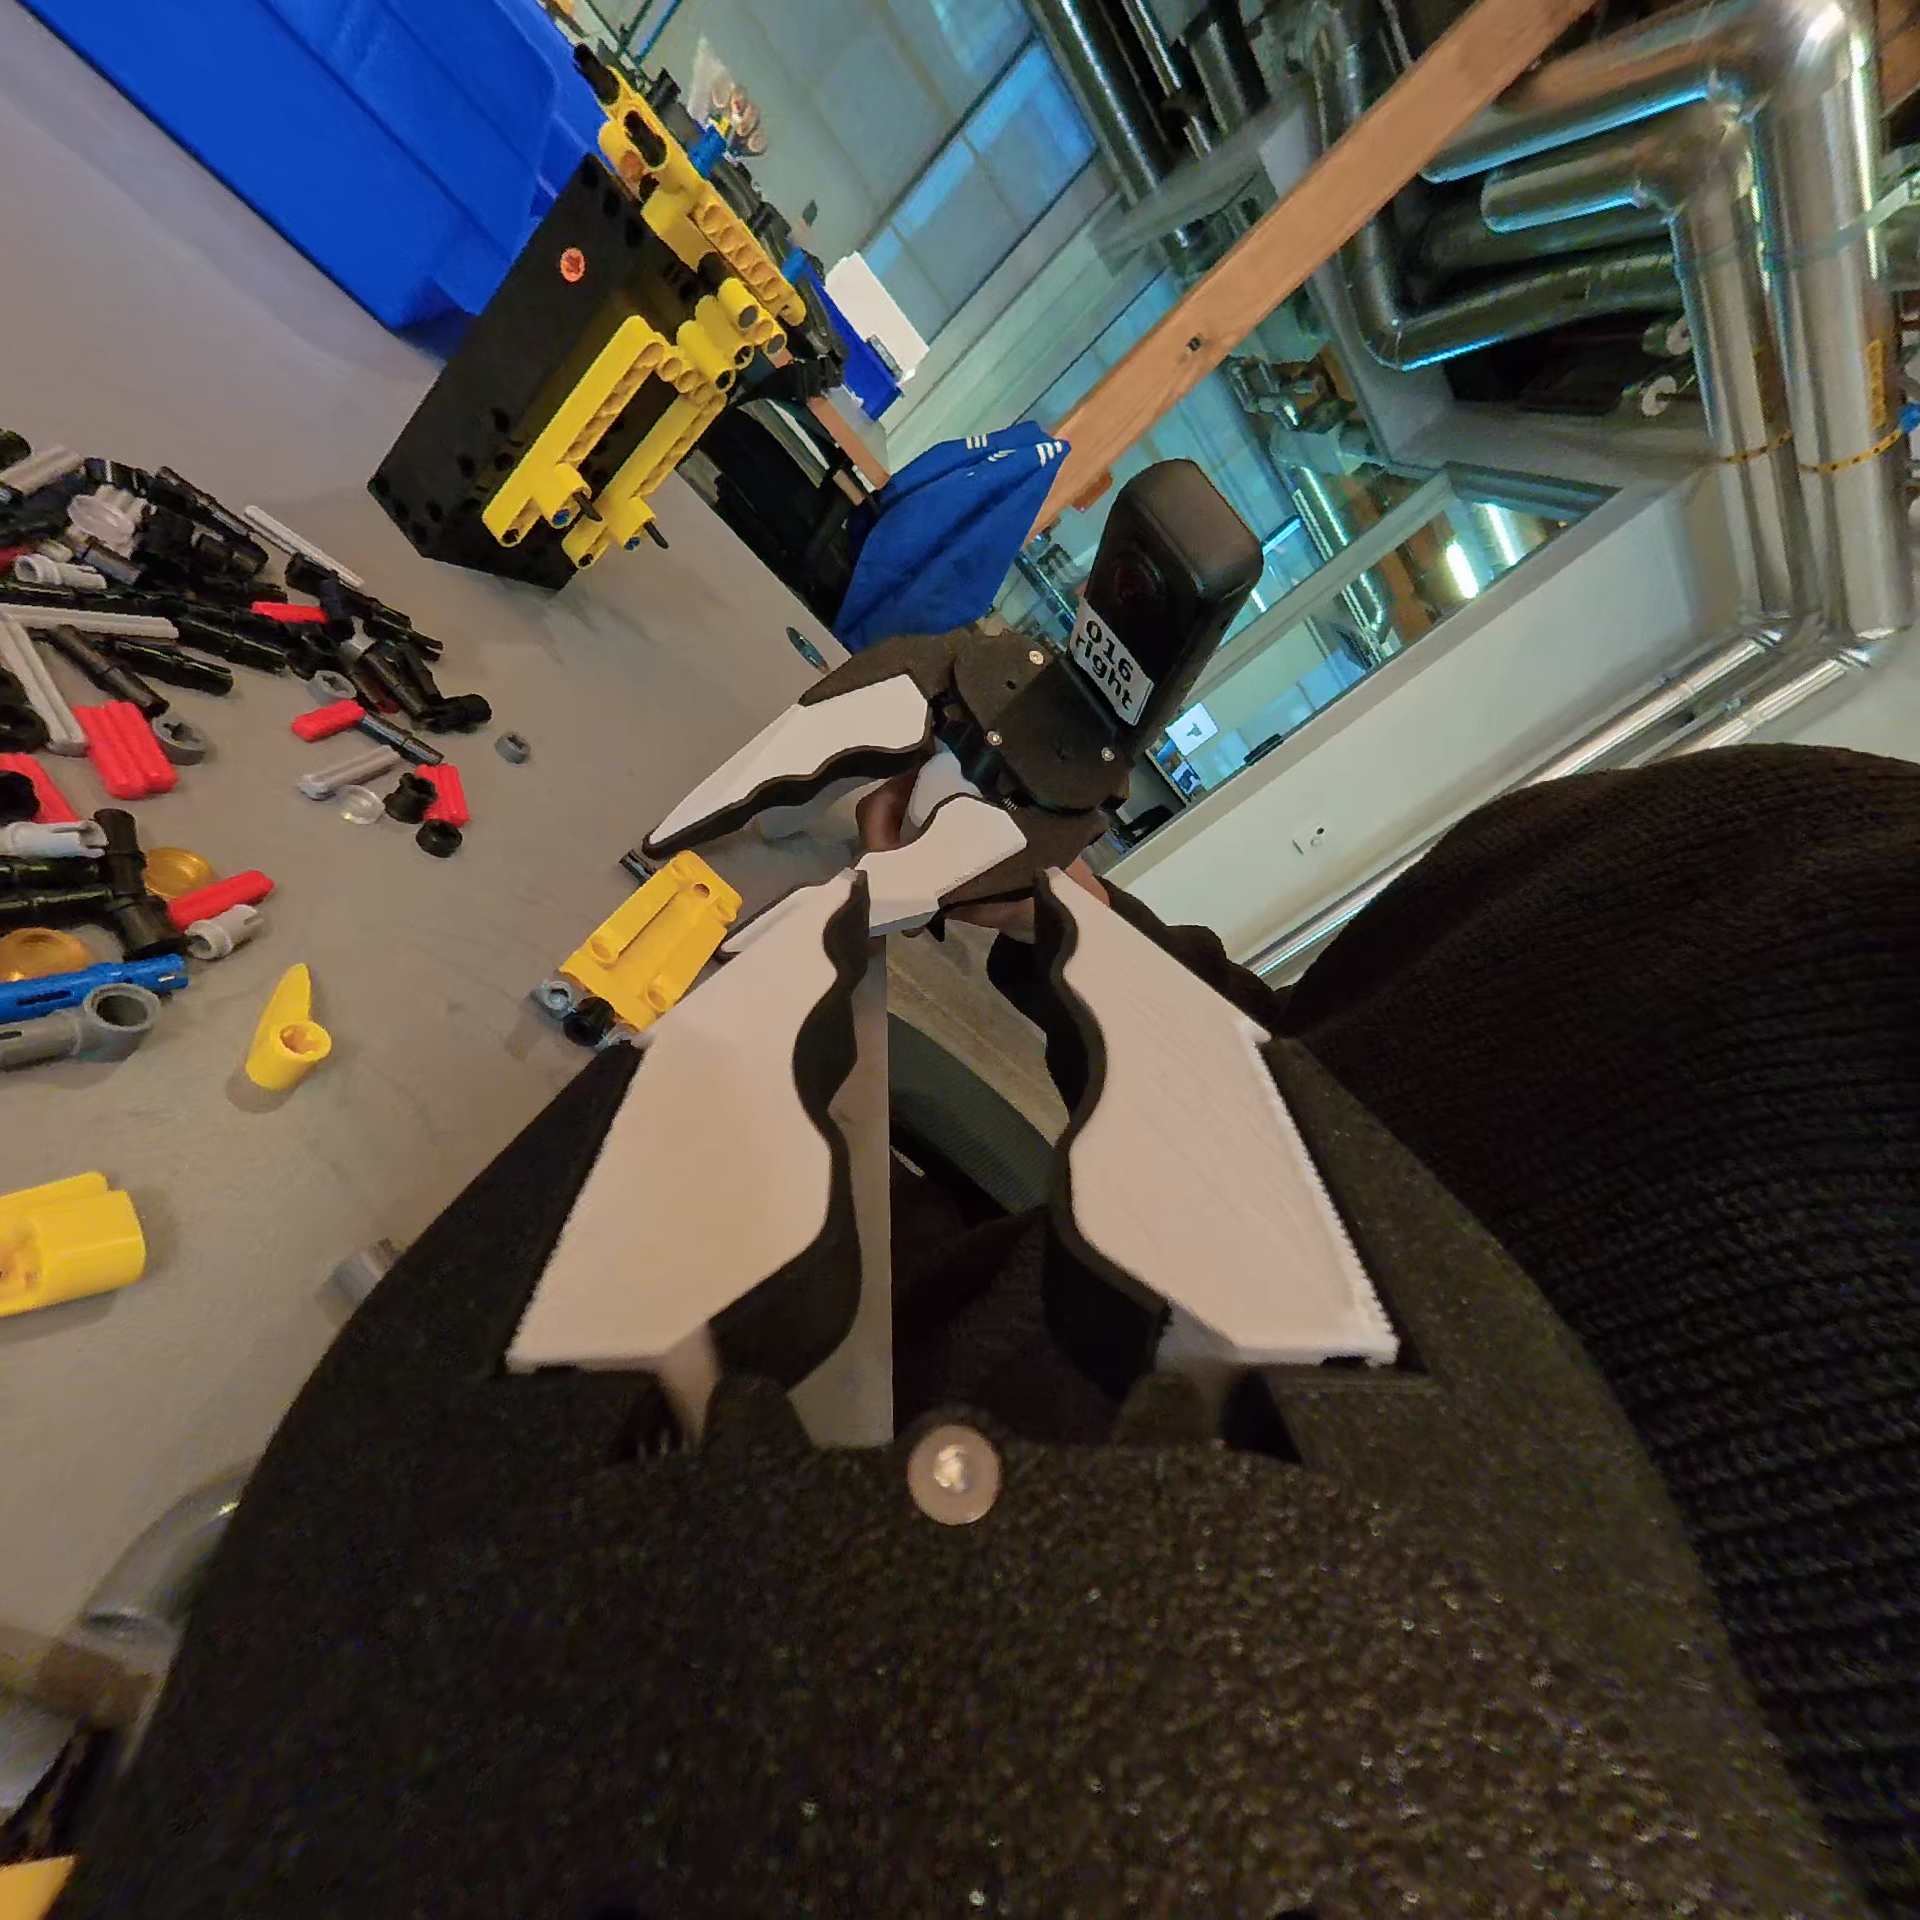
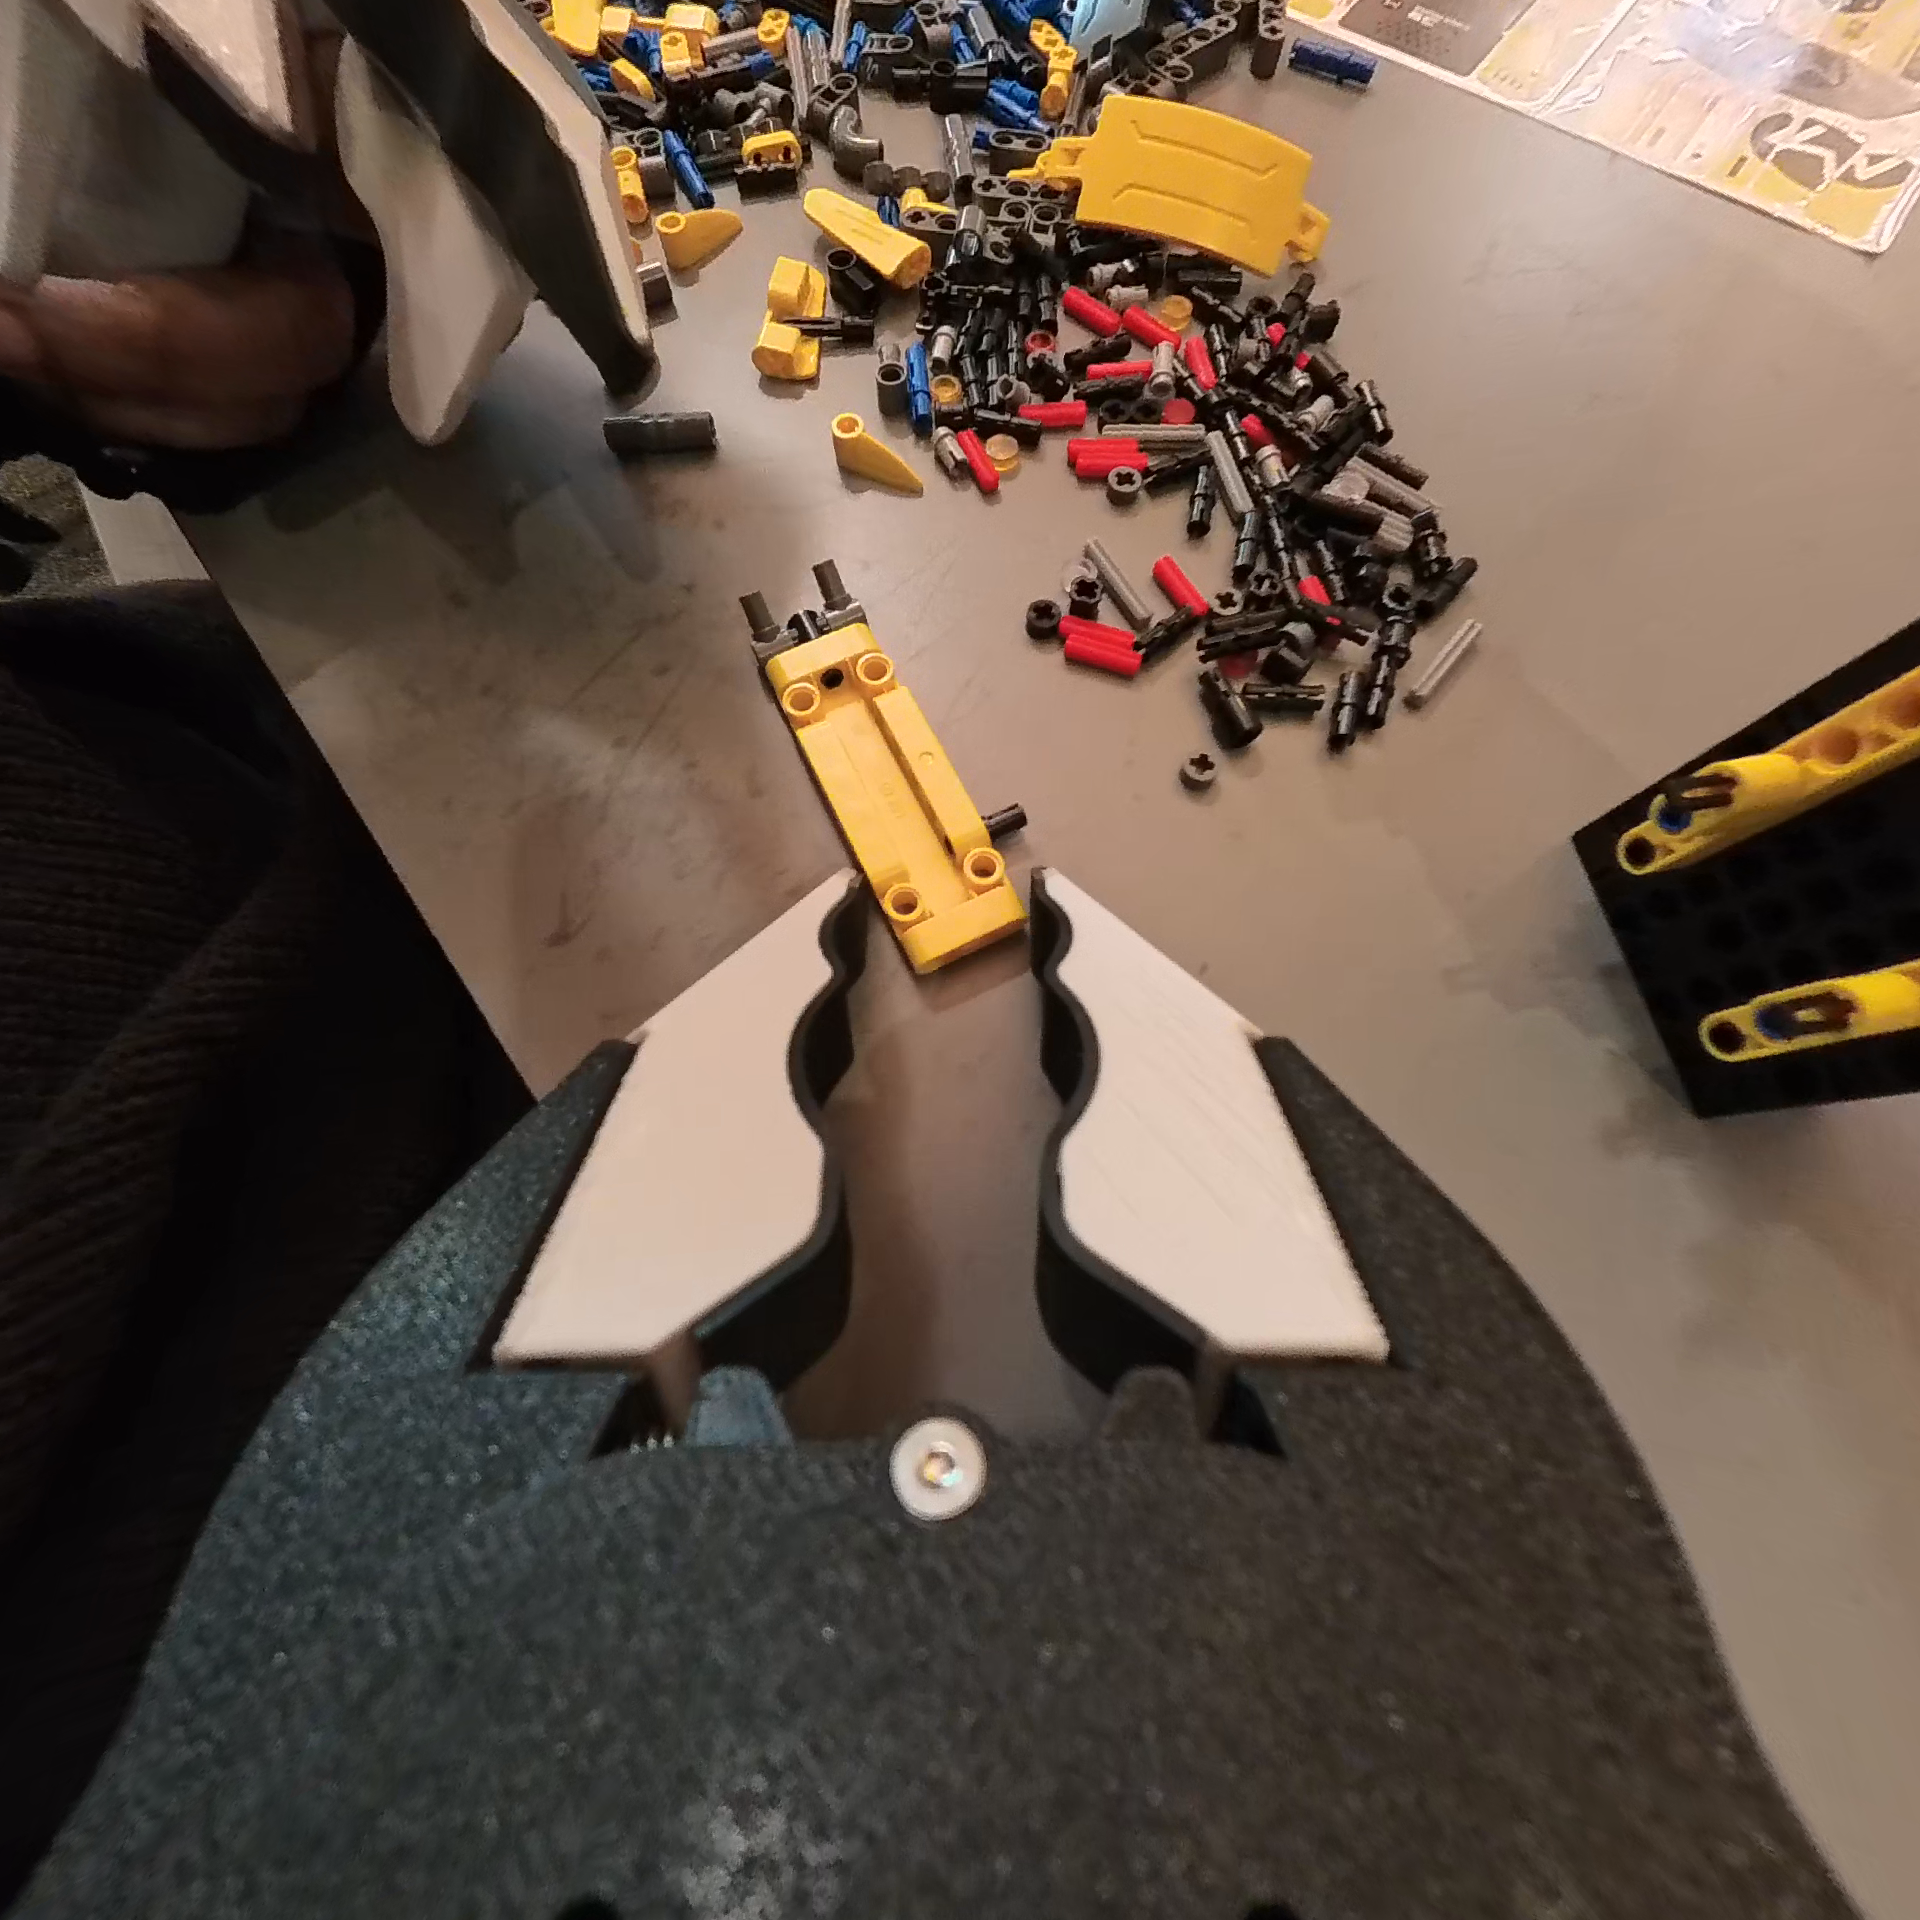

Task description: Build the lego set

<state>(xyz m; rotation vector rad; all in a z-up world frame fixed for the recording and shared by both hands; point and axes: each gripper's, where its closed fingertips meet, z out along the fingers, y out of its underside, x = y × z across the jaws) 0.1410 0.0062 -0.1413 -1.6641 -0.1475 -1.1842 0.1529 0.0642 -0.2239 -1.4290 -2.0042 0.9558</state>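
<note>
Right gripper (image 2: 945, 883) fingers spread, empty, tips flanking the near end of the flat yellow panel (image 2: 899, 795) on the grey table (image 2: 1351, 1195). Left gripper (image 1: 951, 883) also spread, empty, raised off the table beside that panel. Risk: closing off-centre may skid the panel toward the loose parts pile (image 2: 1226, 436) beyond it.

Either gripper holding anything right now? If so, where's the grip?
Nothing held. Right gripper is open over the near end of the yellow panel on the table; left gripper is open, empty.
</note>
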